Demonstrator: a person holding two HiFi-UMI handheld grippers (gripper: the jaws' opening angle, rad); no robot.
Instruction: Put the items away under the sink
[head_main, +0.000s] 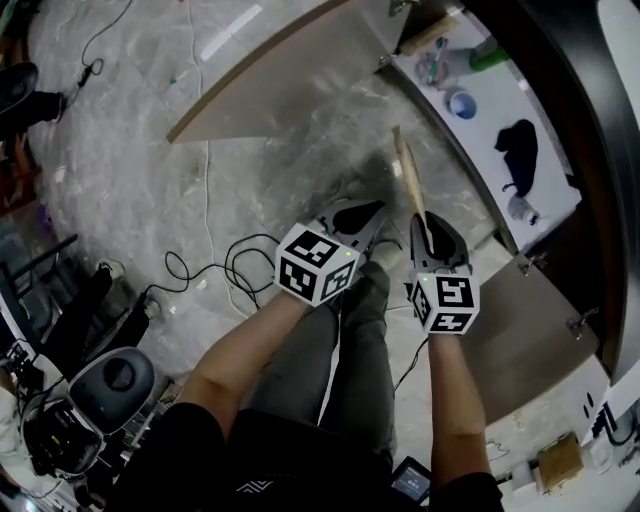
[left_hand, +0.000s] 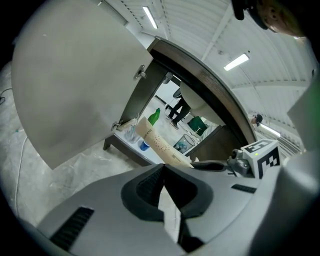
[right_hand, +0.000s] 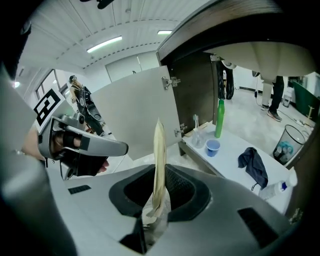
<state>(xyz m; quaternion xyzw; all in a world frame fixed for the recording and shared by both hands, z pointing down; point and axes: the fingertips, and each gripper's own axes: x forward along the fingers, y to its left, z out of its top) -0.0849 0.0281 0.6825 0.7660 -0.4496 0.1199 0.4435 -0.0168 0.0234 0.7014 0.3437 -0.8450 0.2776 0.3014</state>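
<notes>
Beige packet (right_hand: 159, 155) stands edge-up in your right hand-held gripper (right_hand: 159, 202), pinched only at its lower end, short of the open cabinet. Its long free length could flop or slip out as you reach in. It may also knock the green bottle (right_hand: 219, 117) or blue cup (right_hand: 212, 146) on the white bench (right_hand: 235, 160) inside. Your right forearm reaches forward and low. Your left hand-held gripper (left_hand: 164, 187), jaws together on nothing, hangs just beside it.

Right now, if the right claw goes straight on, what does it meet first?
Probably the open door, near its hinge edge. The tube held in the right claw lines up with it, just left of the shelf. Depth is unclear.
</notes>
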